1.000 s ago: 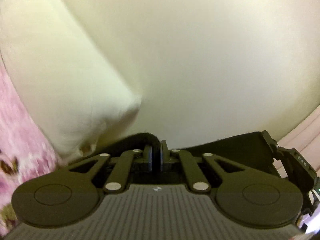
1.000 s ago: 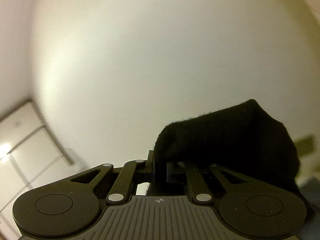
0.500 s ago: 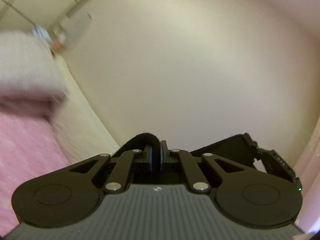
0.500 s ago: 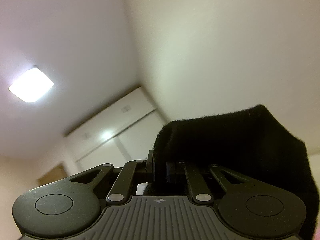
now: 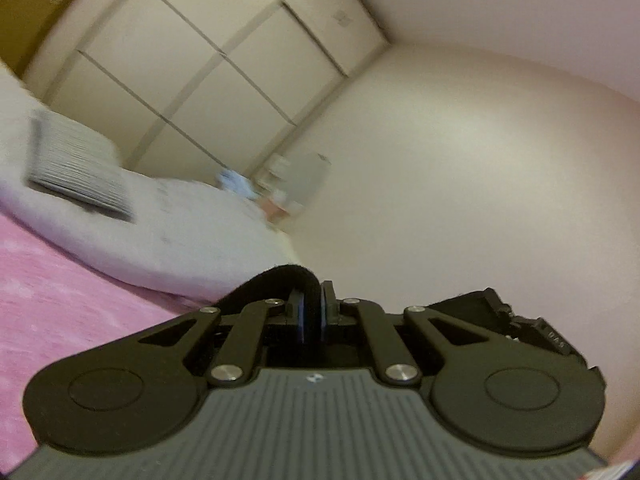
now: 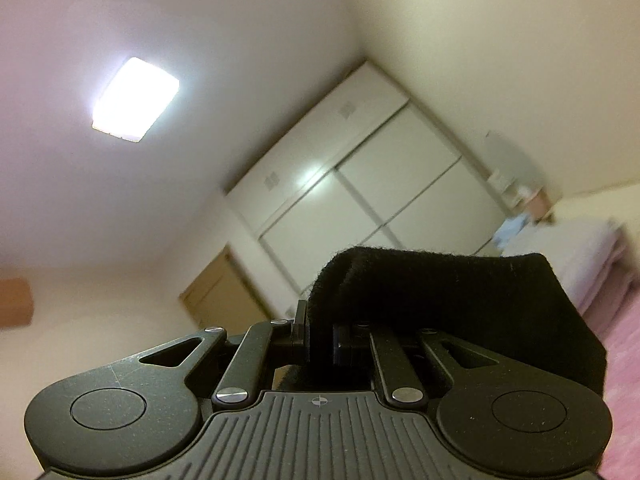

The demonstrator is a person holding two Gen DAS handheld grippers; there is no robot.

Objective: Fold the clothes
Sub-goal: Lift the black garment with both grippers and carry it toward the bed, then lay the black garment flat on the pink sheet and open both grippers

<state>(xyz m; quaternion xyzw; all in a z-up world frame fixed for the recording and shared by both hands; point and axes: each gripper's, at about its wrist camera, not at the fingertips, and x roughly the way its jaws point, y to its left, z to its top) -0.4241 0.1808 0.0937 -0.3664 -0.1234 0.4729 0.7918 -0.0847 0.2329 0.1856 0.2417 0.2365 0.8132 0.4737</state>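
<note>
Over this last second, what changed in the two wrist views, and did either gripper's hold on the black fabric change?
Both views swung from blank wall to the wardrobe. The left gripper and right gripper stayed clamped on the black garment; nothing taken or released.

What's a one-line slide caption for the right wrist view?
Right hand-held gripper shut on black garment, aimed up at white wardrobe and lit ceiling lamp.

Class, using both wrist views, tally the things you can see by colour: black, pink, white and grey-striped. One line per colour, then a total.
Black: 3, the left gripper, the right gripper, the black garment
Pink: 1, the bedspread
White: 1, the duvet
Grey-striped: 1, the folded cloth
Total: 6
</note>
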